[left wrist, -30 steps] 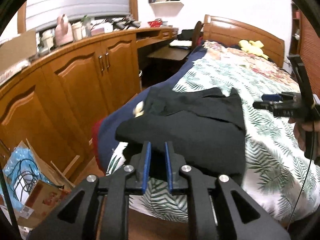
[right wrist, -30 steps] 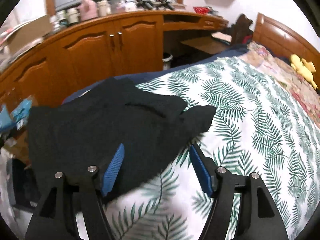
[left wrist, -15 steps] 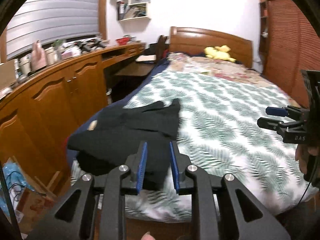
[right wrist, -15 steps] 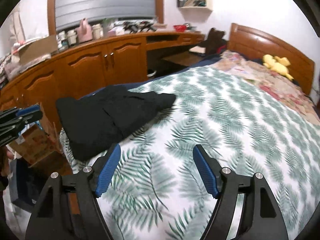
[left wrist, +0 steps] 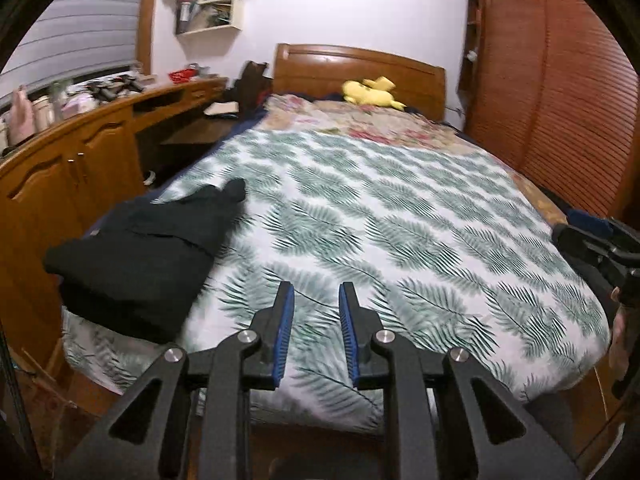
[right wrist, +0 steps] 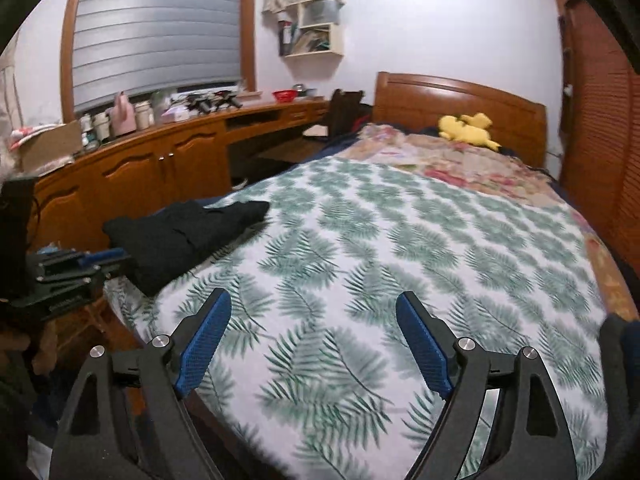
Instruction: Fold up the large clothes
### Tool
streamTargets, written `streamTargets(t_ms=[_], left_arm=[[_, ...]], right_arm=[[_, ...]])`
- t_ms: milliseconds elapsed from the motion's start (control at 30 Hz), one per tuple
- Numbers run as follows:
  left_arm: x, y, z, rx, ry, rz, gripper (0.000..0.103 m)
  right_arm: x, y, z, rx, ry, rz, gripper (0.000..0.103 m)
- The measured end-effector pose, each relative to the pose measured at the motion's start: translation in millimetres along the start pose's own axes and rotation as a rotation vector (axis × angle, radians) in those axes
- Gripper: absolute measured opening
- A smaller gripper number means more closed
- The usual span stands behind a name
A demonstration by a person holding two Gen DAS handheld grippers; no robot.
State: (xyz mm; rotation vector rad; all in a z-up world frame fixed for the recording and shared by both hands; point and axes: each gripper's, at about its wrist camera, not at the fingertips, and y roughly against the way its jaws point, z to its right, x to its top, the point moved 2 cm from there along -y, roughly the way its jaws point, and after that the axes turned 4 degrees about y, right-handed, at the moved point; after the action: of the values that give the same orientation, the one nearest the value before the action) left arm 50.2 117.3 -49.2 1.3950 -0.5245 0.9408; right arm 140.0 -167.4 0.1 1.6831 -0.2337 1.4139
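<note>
The folded black garment [left wrist: 136, 256] lies on the bed [left wrist: 400, 216], at its near left corner. Left gripper [left wrist: 314, 328] fingers narrowly parted, empty. Right gripper [right wrist: 312, 344] fingers spread wide, empty

Dim warm indoor light — glare on back wall [left wrist: 352, 4]; fisheye edges bowed, slight blur.

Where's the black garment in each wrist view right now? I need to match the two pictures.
Left wrist: black garment at left, on the bed's near left corner, left of the left gripper.
Right wrist: garment at left of centre, beyond the right gripper.
Shared landmark: yellow plush toy by the headboard.
</note>
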Motion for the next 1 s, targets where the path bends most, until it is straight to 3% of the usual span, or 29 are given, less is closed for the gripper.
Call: streamTargets(t_ms=[100,233,500,833,1000], left_arm=[[-7,-6,24,0.013,-0.036,-0.008,0.021],[-11,-5,59,-0.051,-0.067,-0.021,0.021],[-2,32,119,-0.126,-0.114,0.044,0.021],[10,101,145,-0.156,-0.143,0.172,0.021],[12,129,144,-0.149,-0.159,0.230,0.022]], right_arm=[[-17,13,12,-0.041,-0.023,-0.005,0.086],[-40,33,31,-0.089,-0.080,-0.001,0.086],[-69,85,60,-0.160,-0.176,0.044,0.086],[-65,162,69,-0.259,-0.196,0.166,0.086],[-60,190,71,-0.260,-0.219,0.240,0.086]])
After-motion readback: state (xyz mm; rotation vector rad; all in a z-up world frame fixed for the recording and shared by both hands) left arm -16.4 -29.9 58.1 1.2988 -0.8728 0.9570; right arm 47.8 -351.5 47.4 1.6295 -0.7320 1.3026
